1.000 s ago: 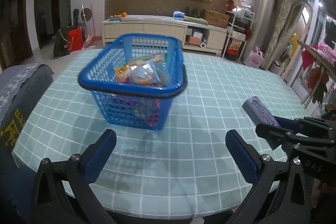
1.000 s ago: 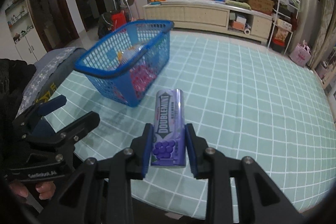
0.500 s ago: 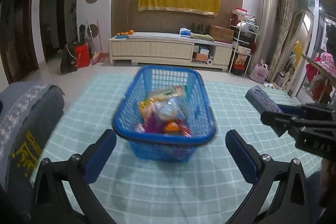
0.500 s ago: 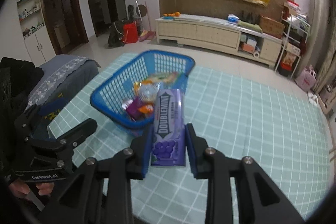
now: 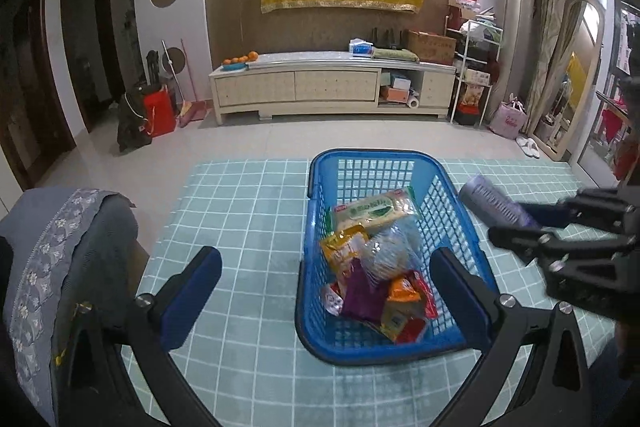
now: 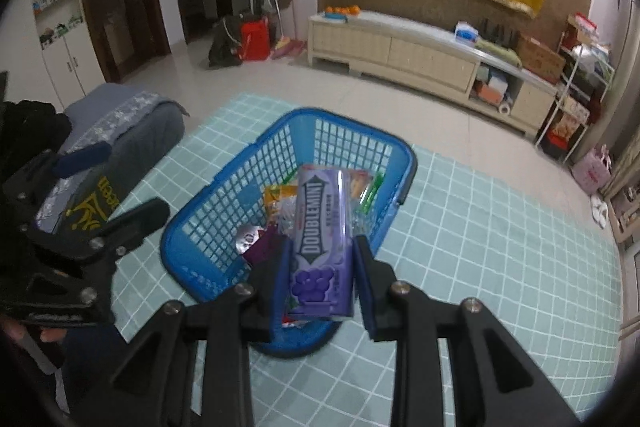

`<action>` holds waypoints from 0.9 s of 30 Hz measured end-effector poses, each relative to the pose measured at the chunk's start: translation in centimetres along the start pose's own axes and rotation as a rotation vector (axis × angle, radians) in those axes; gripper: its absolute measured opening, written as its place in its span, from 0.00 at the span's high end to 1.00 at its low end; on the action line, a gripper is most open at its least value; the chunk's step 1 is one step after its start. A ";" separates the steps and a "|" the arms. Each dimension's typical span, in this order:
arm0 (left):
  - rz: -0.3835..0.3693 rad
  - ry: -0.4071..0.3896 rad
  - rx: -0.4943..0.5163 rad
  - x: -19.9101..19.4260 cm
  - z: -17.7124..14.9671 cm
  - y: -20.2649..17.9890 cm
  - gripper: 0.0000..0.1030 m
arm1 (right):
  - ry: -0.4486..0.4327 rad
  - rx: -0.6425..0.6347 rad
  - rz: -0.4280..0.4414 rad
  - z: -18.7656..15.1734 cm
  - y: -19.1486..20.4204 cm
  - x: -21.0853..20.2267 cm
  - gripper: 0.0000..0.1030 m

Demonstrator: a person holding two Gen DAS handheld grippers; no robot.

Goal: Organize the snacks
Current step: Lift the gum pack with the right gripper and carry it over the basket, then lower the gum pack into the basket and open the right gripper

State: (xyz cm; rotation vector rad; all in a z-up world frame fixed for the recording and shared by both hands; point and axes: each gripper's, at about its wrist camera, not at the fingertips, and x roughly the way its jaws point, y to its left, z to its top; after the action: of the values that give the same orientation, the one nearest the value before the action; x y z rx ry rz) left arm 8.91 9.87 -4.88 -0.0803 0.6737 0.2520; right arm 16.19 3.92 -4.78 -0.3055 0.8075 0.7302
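Observation:
A blue plastic basket (image 5: pixel 320 187) with several snack packets (image 5: pixel 372 251) stands on the teal checked tablecloth (image 5: pixel 240 211). My right gripper (image 6: pixel 322 267) is shut on a purple Doublemint gum pack (image 6: pixel 322 227) and holds it above the basket (image 6: pixel 224 187), over its near end. In the left wrist view that gripper (image 5: pixel 536 223) comes in from the right with the pack (image 5: pixel 492 205) beside the basket's right rim. My left gripper (image 5: pixel 326 283) is open and empty, raised above the table near the basket's left front.
A grey chair back with a patterned cloth (image 5: pixel 60 267) stands at the table's left edge. A long cream sideboard (image 5: pixel 332 87) lines the far wall. The tablecloth spreads right of the basket (image 6: pixel 500 227).
Both grippers have risen and tilted down. The right gripper has carried the gum pack from the table's right side to above the basket. The left gripper has stayed open.

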 end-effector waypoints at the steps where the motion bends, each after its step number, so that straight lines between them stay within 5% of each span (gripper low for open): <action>1: -0.001 0.004 -0.001 0.3 0.1 0.1 0.00 | 0.022 0.004 -0.015 0.1 0.1 0.8 0.66; 12: -0.040 0.056 0.001 3.5 0.0 1.3 0.00 | 0.176 0.038 -0.152 -0.3 -0.1 5.6 0.66; 24: -0.051 0.069 -0.001 3.8 0.0 1.6 0.00 | 0.221 0.007 -0.227 1.2 0.0 6.8 0.66; 27: -0.049 0.069 0.002 3.8 0.0 1.7 0.00 | 0.211 -0.003 -0.237 1.6 0.1 6.8 0.59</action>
State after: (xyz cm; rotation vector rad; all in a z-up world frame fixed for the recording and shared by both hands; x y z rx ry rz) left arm 11.32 12.30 -7.23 -0.1039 0.7400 0.2025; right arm 20.16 8.00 -8.78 -0.4779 0.9505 0.4814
